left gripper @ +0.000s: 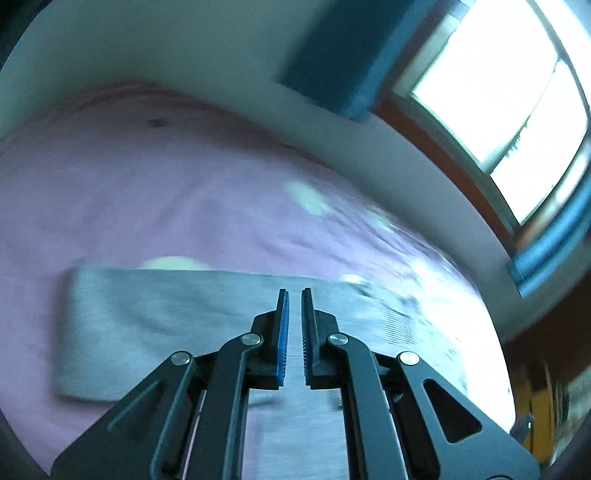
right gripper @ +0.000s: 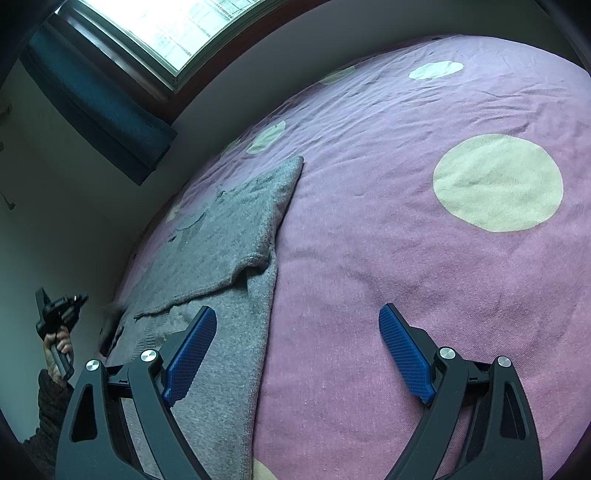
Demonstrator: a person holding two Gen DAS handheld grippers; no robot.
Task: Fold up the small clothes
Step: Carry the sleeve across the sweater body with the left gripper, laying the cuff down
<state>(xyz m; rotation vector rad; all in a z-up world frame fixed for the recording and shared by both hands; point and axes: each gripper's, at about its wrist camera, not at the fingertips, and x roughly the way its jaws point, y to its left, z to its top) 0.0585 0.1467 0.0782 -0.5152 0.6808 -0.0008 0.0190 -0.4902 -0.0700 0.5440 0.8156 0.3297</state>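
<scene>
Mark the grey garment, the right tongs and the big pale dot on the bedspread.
grey garment (right gripper: pixel 236 221): right wrist view, on its folded-over upper layer.
right tongs (right gripper: pixel 297 354): right wrist view, midway between the open blue tips.
big pale dot (right gripper: pixel 496 182): right wrist view, its centre.

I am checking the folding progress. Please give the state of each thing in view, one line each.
Grey knitted garment: lying on the bed, partly folded, one flap laid over the rest.
Purple bedspread with pale round spots: spread out, lightly wrinkled.
Left tongs: shut, nothing between the pads, above the garment.
Right tongs: open, empty, above the garment's edge.
Window: bright, blue curtain drawn aside.
</scene>
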